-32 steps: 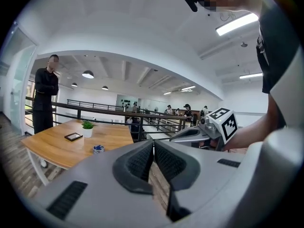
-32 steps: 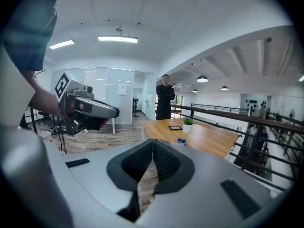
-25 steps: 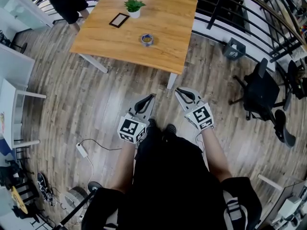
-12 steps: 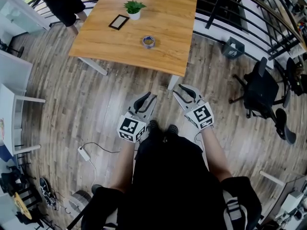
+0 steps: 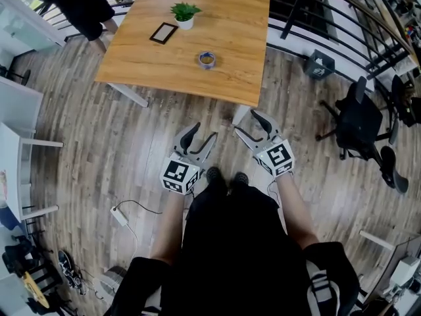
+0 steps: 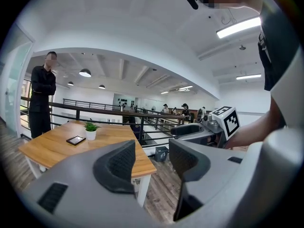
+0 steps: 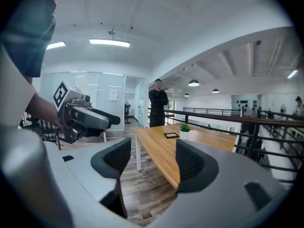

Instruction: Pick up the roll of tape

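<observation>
The roll of tape [image 5: 206, 60], a small grey ring, lies near the front edge of the wooden table [image 5: 145, 61] in the head view. It does not show in either gripper view. My left gripper [image 5: 200, 134] and right gripper [image 5: 247, 122] hang over the floor short of the table, side by side, pointing at it. Both have just been opening and stand open with nothing between their jaws. In the left gripper view the left gripper [image 6: 151, 158] frames the table's corner [image 6: 137, 163]. In the right gripper view the right gripper [image 7: 148, 159] frames the table's edge [image 7: 164, 158].
A potted plant [image 5: 185, 12] and a dark phone [image 5: 162, 33] sit further back on the table. A person in black [image 5: 79, 2] stands at its far left corner. A black railing [image 5: 309, 18] and an office chair [image 5: 358, 127] are to the right, white desks [image 5: 16, 130] to the left, and a cable [image 5: 131, 206] lies on the floor.
Both grippers went from shut to open. Both moved forward toward the table, which now sits nearer in the head view.
</observation>
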Motion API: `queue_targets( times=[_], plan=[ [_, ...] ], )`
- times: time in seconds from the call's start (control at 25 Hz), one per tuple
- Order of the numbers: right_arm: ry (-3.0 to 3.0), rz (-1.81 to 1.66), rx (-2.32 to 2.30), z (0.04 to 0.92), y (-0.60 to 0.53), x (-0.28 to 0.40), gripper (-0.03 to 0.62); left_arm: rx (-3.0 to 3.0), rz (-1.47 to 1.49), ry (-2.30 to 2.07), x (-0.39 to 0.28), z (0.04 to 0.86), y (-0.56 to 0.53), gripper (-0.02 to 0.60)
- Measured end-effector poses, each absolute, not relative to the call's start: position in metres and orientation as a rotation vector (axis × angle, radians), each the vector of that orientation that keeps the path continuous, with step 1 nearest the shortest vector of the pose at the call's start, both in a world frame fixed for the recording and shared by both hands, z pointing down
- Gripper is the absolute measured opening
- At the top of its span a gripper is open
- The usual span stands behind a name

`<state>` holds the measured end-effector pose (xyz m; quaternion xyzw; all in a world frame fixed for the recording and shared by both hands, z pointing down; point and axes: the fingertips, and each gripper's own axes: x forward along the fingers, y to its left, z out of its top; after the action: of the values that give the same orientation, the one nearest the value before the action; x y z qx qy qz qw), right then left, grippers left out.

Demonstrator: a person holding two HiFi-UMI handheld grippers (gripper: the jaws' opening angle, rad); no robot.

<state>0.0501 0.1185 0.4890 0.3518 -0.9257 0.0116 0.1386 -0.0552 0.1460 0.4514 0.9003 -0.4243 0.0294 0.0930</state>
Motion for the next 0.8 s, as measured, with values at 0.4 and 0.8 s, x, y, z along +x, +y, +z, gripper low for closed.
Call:
queue_targets(
  times=[0.4, 0.8],
  plan=[
    [-2.673, 0.049, 1.056, 0.489, 0.109, 0.025, 0.343, 2.690, 0.107, -1.235, -0.084, 0.456, 0.136, 0.218],
    [-2.648, 0.063, 1.143, 0.495, 0.099, 0.013, 0.342, 2.727, 0.122, -1.188, -0.104, 0.459, 0.124, 0.218]
  ],
)
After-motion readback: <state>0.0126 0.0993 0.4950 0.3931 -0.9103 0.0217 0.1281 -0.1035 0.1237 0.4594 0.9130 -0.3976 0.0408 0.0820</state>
